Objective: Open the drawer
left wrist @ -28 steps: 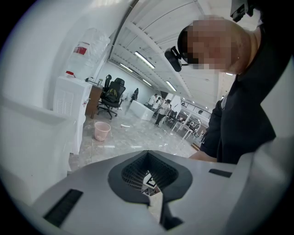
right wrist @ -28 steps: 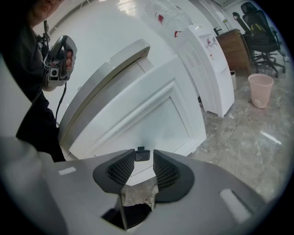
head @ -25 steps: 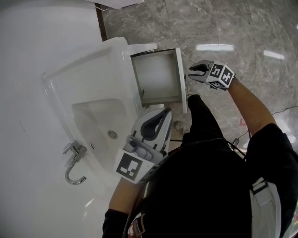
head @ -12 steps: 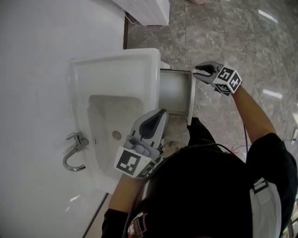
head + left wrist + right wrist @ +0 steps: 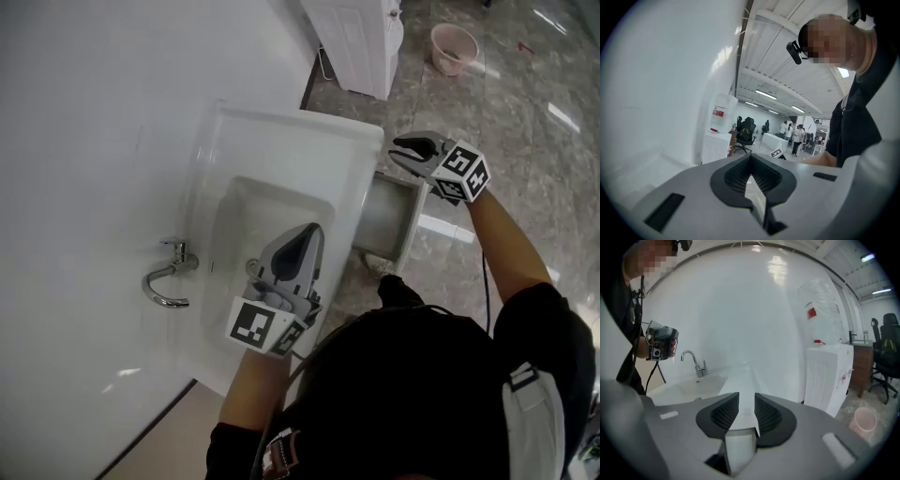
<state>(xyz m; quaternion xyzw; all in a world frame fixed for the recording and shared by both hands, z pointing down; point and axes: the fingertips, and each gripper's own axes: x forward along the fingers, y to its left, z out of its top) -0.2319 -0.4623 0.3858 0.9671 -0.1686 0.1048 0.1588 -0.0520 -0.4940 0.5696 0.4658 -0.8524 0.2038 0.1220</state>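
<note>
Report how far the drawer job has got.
Done: the drawer under the sink stands pulled out, its inside showing. In hand: nothing. The right gripper is up beside the drawer front, clear of it, its fingers apart and empty, though they have just been closing a little. The left gripper hangs over the basin, fingers together. Left: apparently nothing, unless the drawer should come out further.
</note>
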